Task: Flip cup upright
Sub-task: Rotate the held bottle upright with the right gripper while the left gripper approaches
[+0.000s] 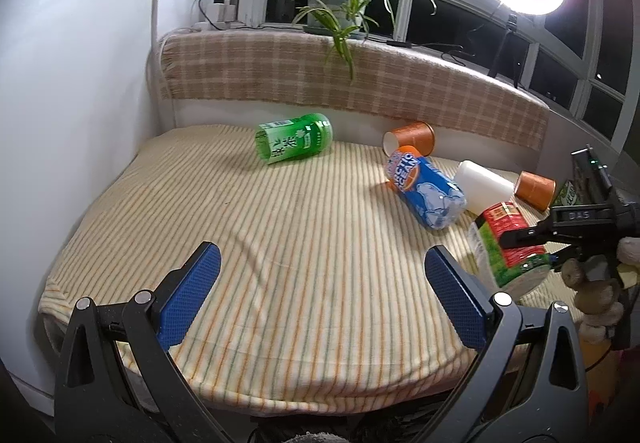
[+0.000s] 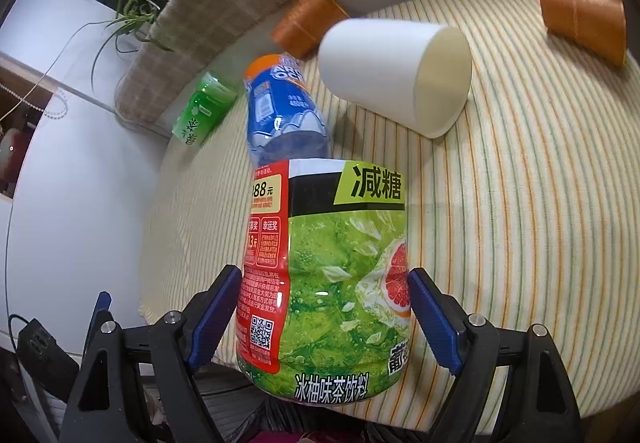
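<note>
1. On the left of the striped bedspread (image 1: pixel 280 243), a green tea cup (image 1: pixel 294 138) lies on its side, well apart from the rest; nothing touches it.
2. The left tool (image 1: pixel 322 297) hovers over bare cloth near the front edge, its blue pads spread wide and holding nothing.
3. Toward the middle, a blue cup (image 1: pixel 426 190) lies tipped over, with an orange paper cup (image 1: pixel 410 137) on its side just behind it, near the plaid headboard cover (image 1: pixel 360 83).
4. Right of these lies a white paper cup (image 2: pixel 394 73), its open mouth facing right in the right wrist view, and a second orange cup (image 2: pixel 582 19) on its side farther right.
5. The task's thing in hand appears to be the grapefruit tea cup (image 2: pixel 328 283) at the right front of the bed. The right tool (image 2: pixel 324 307) is closed about partway onto its lower body, a pad (image 2: pixel 216 317) pressing each side; the label looks slightly dented at the left pad.
6. To do this step well, I judge the grip should be firm but light, since the thin wall buckles easily. Set its base flat on the soft cloth, check it stands steady, then open the pads straight outward so neither drags it over.
</note>
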Demonstrator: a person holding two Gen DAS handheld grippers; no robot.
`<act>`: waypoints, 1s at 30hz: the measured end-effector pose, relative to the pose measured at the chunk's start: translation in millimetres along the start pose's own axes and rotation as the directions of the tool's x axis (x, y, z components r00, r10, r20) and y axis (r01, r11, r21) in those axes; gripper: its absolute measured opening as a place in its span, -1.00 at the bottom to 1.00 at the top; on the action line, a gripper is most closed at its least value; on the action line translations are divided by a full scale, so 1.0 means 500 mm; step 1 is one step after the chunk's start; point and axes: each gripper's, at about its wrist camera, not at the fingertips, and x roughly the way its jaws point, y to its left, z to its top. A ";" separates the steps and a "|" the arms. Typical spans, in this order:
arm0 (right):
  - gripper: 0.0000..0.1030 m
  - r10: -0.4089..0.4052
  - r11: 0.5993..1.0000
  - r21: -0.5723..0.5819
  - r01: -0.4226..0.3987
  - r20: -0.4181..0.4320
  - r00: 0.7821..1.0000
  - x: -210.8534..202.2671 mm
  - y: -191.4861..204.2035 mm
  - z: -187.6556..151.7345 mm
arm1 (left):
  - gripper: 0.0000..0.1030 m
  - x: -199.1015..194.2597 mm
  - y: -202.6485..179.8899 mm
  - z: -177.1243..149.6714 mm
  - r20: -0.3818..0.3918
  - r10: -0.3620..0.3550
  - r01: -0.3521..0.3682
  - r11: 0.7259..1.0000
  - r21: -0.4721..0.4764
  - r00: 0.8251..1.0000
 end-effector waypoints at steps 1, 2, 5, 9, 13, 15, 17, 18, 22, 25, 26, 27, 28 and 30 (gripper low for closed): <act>0.69 -0.004 1.000 0.001 0.004 -0.001 1.000 0.006 0.003 0.005 | 1.00 0.002 -0.005 0.002 -0.001 -0.005 0.005 1.000 0.003 1.000; 0.69 -0.007 1.000 -0.002 0.007 0.002 1.000 0.007 0.002 0.002 | 1.00 0.003 -0.010 0.003 -0.003 -0.010 0.010 1.000 0.007 1.000; 0.72 -0.009 1.000 -0.012 0.010 0.007 1.000 0.006 0.002 -0.001 | 1.00 0.007 -0.028 0.008 -0.007 -0.027 0.027 0.999 0.022 1.000; 0.82 -0.001 0.999 -0.041 0.003 0.045 0.999 -0.027 -0.001 -0.011 | 1.00 0.019 -0.056 0.019 -0.036 -0.090 0.091 0.995 0.030 0.995; 0.82 0.025 0.998 -0.066 -0.017 0.113 0.993 -0.080 -0.010 -0.029 | 1.00 0.046 -0.080 0.032 -0.107 -0.201 0.200 0.979 -0.024 0.974; 0.82 0.032 0.997 -0.081 -0.020 0.160 0.987 -0.110 -0.016 -0.046 | 1.00 0.066 -0.092 0.039 -0.150 -0.266 0.260 0.964 -0.062 0.952; 0.82 0.023 0.996 -0.093 -0.002 0.223 0.975 -0.144 -0.023 -0.071 | 1.00 0.096 -0.104 0.047 -0.207 -0.348 0.329 0.936 -0.124 0.914; 0.82 0.015 0.996 -0.094 0.009 0.247 0.969 -0.159 -0.030 -0.083 | 1.00 0.118 -0.111 0.051 -0.242 -0.396 0.363 0.916 -0.171 0.886; 0.82 -0.025 0.997 -0.064 0.049 0.339 0.941 -0.212 -0.061 -0.140 | 1.00 0.182 -0.129 0.058 -0.305 -0.501 0.417 0.857 -0.301 0.810; 0.82 -0.060 0.997 -0.014 0.071 0.377 0.924 -0.240 -0.095 -0.183 | 0.98 0.231 -0.146 0.059 -0.346 -0.561 0.431 0.815 -0.387 0.752; 0.82 -0.074 0.997 0.005 0.078 0.382 0.921 -0.245 -0.106 -0.194 | 0.98 0.247 -0.152 0.057 -0.357 -0.585 0.436 0.797 -0.417 0.728; 0.82 -0.085 0.996 0.022 0.083 0.385 0.919 -0.251 -0.118 -0.205 | 0.98 0.253 -0.155 0.054 -0.363 -0.600 0.439 0.785 -0.436 0.713; 0.82 -0.096 0.995 0.043 0.086 0.390 0.916 -0.257 -0.131 -0.217 | 0.98 0.267 -0.164 0.052 -0.375 -0.619 0.441 0.770 -0.460 0.690; 0.82 -0.112 0.993 0.076 0.089 0.398 0.911 -0.270 -0.153 -0.231 | 0.98 0.284 -0.179 0.050 -0.391 -0.632 0.439 0.760 -0.479 0.669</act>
